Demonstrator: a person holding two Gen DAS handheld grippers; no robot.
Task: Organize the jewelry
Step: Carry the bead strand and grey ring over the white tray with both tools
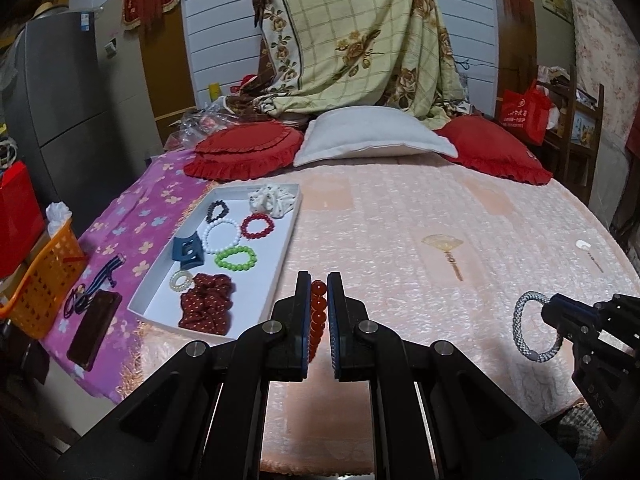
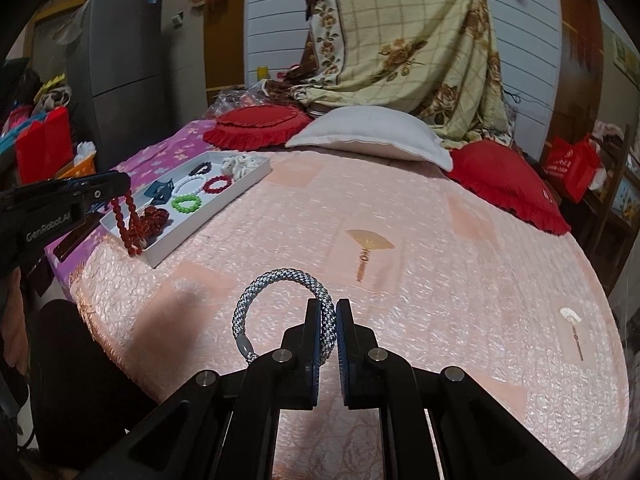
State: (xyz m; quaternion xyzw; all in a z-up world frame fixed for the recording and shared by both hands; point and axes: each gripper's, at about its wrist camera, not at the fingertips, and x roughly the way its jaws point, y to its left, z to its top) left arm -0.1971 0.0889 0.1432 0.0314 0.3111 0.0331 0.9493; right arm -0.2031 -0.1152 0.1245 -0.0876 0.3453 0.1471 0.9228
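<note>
My left gripper (image 1: 319, 286) is shut on a dark red bead bracelet (image 1: 316, 312), which hangs from it above the bed next to the white tray (image 1: 276, 252); the bracelet also shows in the right wrist view (image 2: 130, 220). The tray holds white (image 1: 222, 235), red (image 1: 258, 226) and green (image 1: 236, 258) bead bracelets, a blue hair claw (image 1: 187, 252) and scrunchies. My right gripper (image 2: 329, 306) is shut on a silver-grey braided bracelet (image 2: 280, 280), held above the pink bedspread; it shows at the right in the left wrist view (image 1: 532, 328).
The tray also shows in the right wrist view (image 2: 224, 208) at the left. Red cushions (image 1: 244, 150) and a white pillow (image 1: 372, 136) lie at the head of the bed. An orange basket (image 1: 44, 276) and a dark case (image 1: 94, 330) sit at the bed's left edge.
</note>
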